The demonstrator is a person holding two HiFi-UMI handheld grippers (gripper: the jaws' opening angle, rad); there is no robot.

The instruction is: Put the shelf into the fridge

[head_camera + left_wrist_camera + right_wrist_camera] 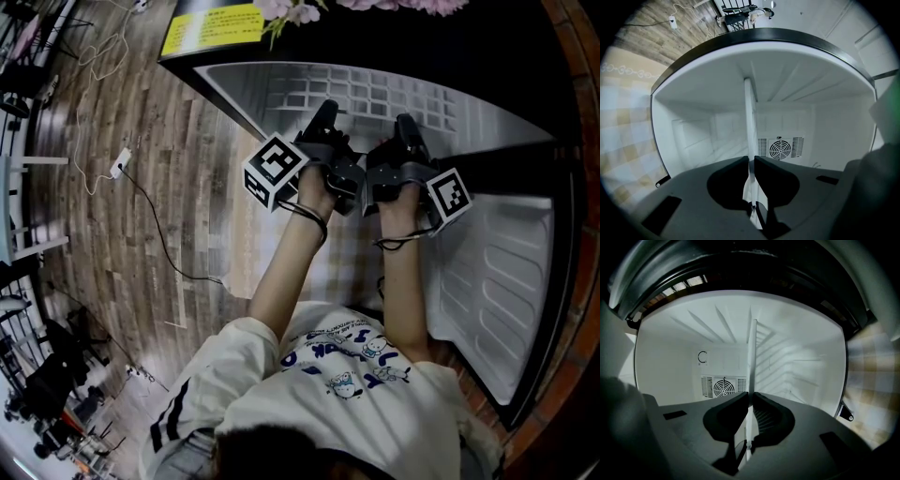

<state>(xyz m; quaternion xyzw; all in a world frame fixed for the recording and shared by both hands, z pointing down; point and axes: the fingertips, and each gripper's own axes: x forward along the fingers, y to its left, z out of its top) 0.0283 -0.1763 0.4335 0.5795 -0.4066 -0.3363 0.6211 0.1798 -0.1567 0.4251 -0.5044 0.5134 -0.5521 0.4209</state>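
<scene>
Left gripper (pixel 751 160): jaws pressed together on the near edge of the shelf (pixel 749 122), which shows edge-on as a thin pale strip running straight away from the jaw tips into the fridge (pixel 764 33). Right gripper (pixel 750 393): jaws likewise clamped on the same thin edge, and the strip again runs from the tips toward the back of the cavity. In the head view the two grippers sit side by side, close but apart, with their marker cubes (pixel 275 171) turned outward and both forearms reaching forward from the person's body. The shelf is therefore held at its front edge by both grippers at the mouth of the fridge, its far part already within the white cavity. Whether its far edge touches any wall cannot be told. Open white space lies on both sides of the strip in each gripper view. Moulded ribs (pixel 780 365) line the side wall, and similar ridges fan across the wall at the top of each gripper view. A round fan grille (pixel 780 149) sits low on the back wall, beyond the jaws and to one side of the strip. The dark front rim of the cabinet frames the opening all round. In the head view the door (pixel 497 281) stands swung open at the person's right, ribbed lining facing inward. Wood-plank floor (pixel 103 234) lies to the left, crossed by a thin cable (pixel 157 234).
</scene>
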